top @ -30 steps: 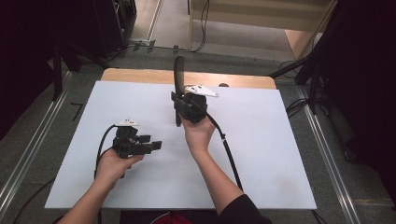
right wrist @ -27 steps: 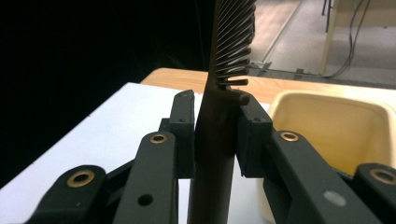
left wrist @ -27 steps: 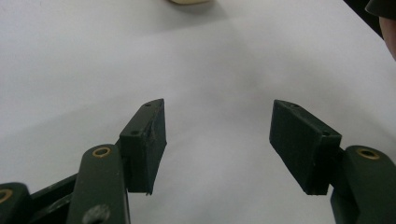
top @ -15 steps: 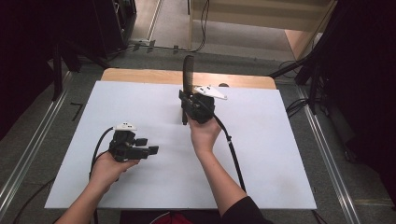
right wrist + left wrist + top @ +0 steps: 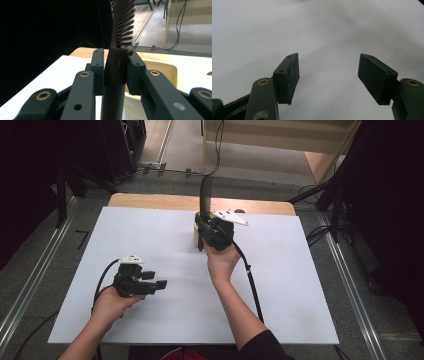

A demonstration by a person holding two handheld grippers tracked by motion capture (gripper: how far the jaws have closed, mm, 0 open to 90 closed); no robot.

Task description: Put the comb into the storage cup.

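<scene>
A dark brown comb (image 5: 205,195) stands upright, teeth at the top, with my right gripper (image 5: 202,220) shut on its handle near the table's far middle. In the right gripper view the comb (image 5: 123,22) rises between the two jaws of that gripper (image 5: 115,66), which press on it from both sides. Just under and behind it sits a pale beige open box (image 5: 162,71), also seen as a sliver of box (image 5: 195,236) beside the gripper. My left gripper (image 5: 159,284) is held low at the near left, open, with bare white surface between its jaws (image 5: 328,75).
A white sheet (image 5: 305,270) covers the table, with a wooden strip (image 5: 150,200) along the far edge. The right gripper's cable (image 5: 252,287) trails back along the forearm. Dark stands and floor cables surround the table.
My right gripper has carried the upright comb a little to the right. My left gripper has drifted slightly toward the person and stays open.
</scene>
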